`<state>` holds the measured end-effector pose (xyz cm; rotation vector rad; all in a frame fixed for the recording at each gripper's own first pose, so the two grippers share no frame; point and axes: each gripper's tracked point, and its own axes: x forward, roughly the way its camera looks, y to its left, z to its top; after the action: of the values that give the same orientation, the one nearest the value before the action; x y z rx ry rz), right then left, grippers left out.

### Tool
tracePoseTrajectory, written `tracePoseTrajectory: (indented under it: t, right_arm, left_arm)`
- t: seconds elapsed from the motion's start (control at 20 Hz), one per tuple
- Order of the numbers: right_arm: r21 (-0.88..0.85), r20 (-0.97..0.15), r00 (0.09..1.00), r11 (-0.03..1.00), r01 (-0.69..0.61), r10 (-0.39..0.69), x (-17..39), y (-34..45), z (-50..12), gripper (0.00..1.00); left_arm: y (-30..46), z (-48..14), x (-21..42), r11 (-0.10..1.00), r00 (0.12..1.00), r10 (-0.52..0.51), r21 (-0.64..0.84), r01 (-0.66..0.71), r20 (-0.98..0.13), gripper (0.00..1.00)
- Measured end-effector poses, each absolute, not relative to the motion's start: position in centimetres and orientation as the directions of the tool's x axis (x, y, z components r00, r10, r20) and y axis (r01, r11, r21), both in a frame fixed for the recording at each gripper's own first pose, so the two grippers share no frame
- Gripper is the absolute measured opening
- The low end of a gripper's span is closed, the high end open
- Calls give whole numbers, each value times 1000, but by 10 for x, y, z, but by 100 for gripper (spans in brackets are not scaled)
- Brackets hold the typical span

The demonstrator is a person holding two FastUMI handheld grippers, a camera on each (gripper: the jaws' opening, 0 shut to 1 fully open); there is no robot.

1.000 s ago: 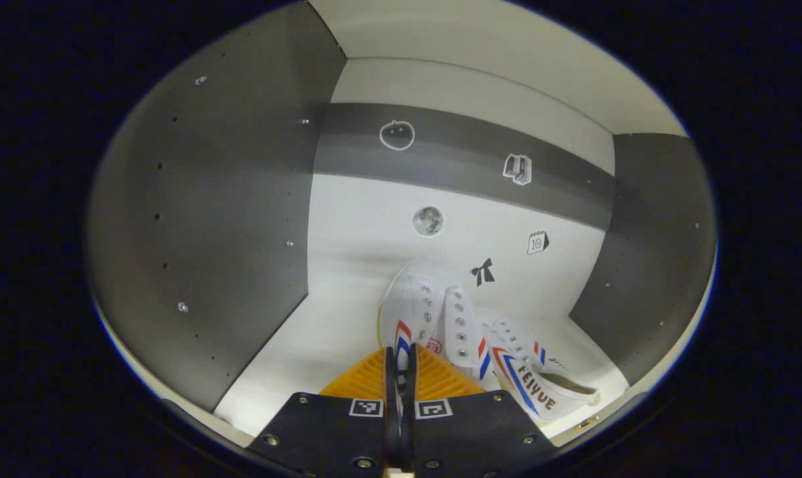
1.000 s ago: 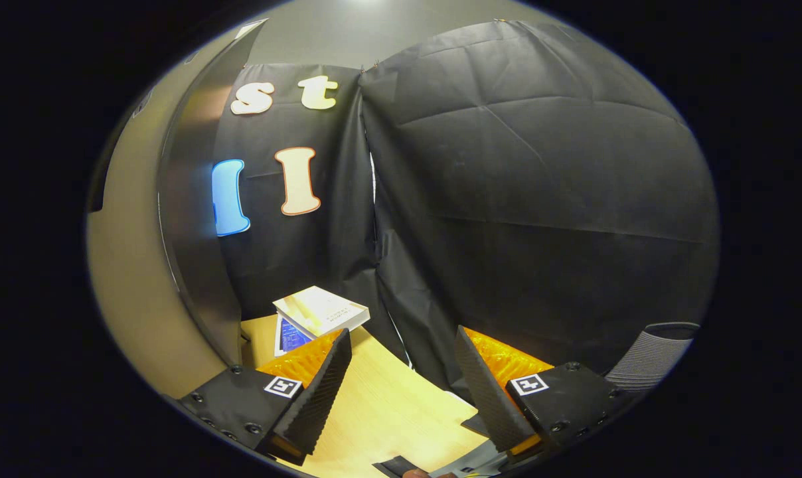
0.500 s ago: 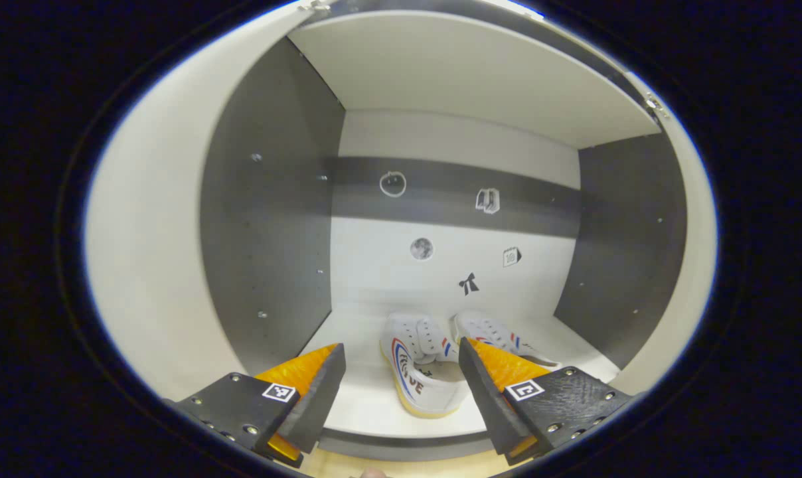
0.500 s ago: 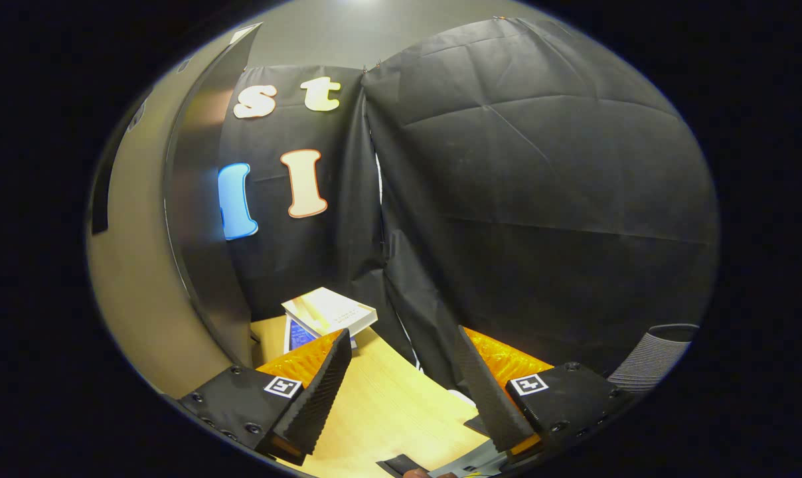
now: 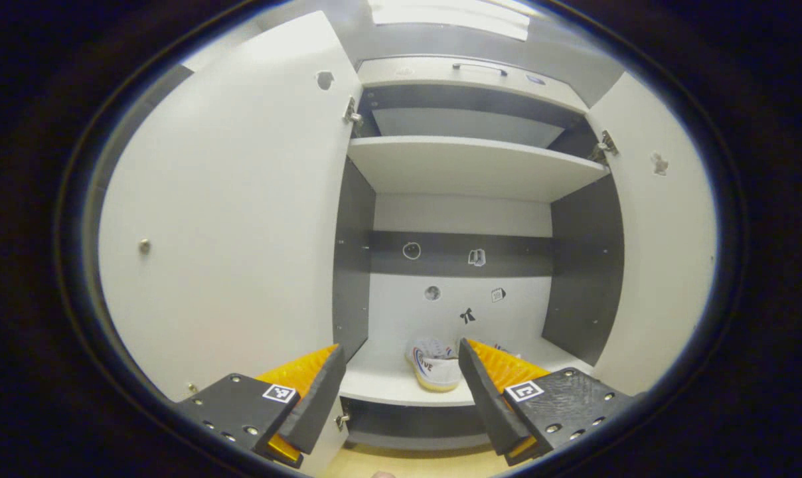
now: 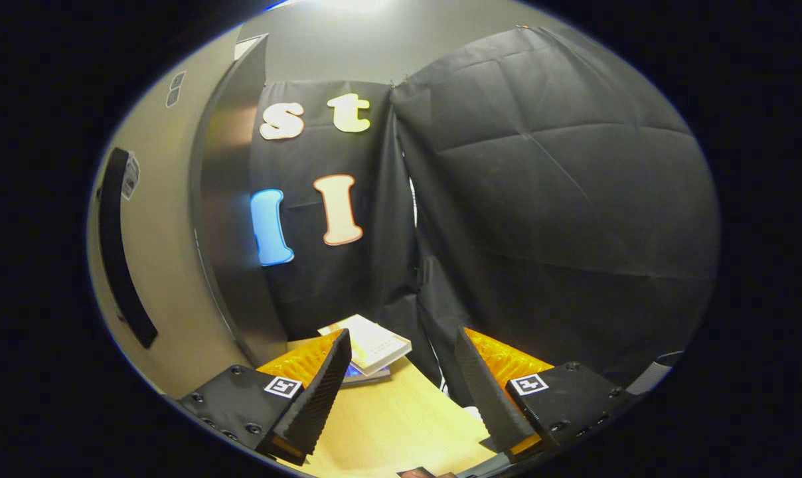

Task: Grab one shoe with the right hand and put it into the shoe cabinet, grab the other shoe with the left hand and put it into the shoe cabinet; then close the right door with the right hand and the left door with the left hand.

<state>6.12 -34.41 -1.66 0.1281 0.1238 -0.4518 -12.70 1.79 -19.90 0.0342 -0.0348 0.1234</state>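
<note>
The shoe cabinet [image 5: 471, 166] stands open ahead in the left gripper view, its left door [image 5: 228, 219] and right door [image 5: 660, 252] both swung out. A white shoe with red and blue stripes [image 5: 434, 366] rests on the bottom shelf [image 5: 381, 382], heel toward me. The second shoe [image 5: 502, 346] lies beside it, almost wholly hidden behind one finger. My left gripper [image 5: 401, 345] is open and empty, outside the cabinet and well back from the shoes. My right gripper [image 6: 402, 332] is open and empty, beside the right door's outer face [image 6: 168, 265] with its black handle [image 6: 125, 245].
An upper shelf [image 5: 474, 159] spans the cabinet, with a drawer front and handle [image 5: 477, 66] above it. Small stickers dot the back panel [image 5: 441, 292]. In the right gripper view, books [image 6: 374, 345] lie on a wooden table [image 6: 388, 425] against the black cloth wall.
My left gripper opened, let go of the shoe on the bottom shelf and backed out of the cabinet. The right gripper shifted slightly, bringing the door handle into view.
</note>
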Motion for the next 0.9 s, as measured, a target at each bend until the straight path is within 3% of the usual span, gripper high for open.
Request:
tracePoseTrajectory:
  t: [0.2,0.45,0.65,0.9]
  right_arm:
    - [133,-102,938,930,343,-332,76,-318,18,98]
    - [157,-81,969,957,242,-232,76,-297,49,98]
    - [179,-90,982,967,178,-164,80,-281,57,98]
    - [189,-118,989,975,116,-94,89,-253,53,98]
  left_arm:
    - [20,-233,-175,985,988,155,73,-155,15,98]
    - [16,-265,-219,984,984,175,23,-174,-29,98]
    - [18,-280,-230,979,974,202,24,-201,-101,97]
    - [17,-274,-227,980,973,201,38,-198,-114,98]
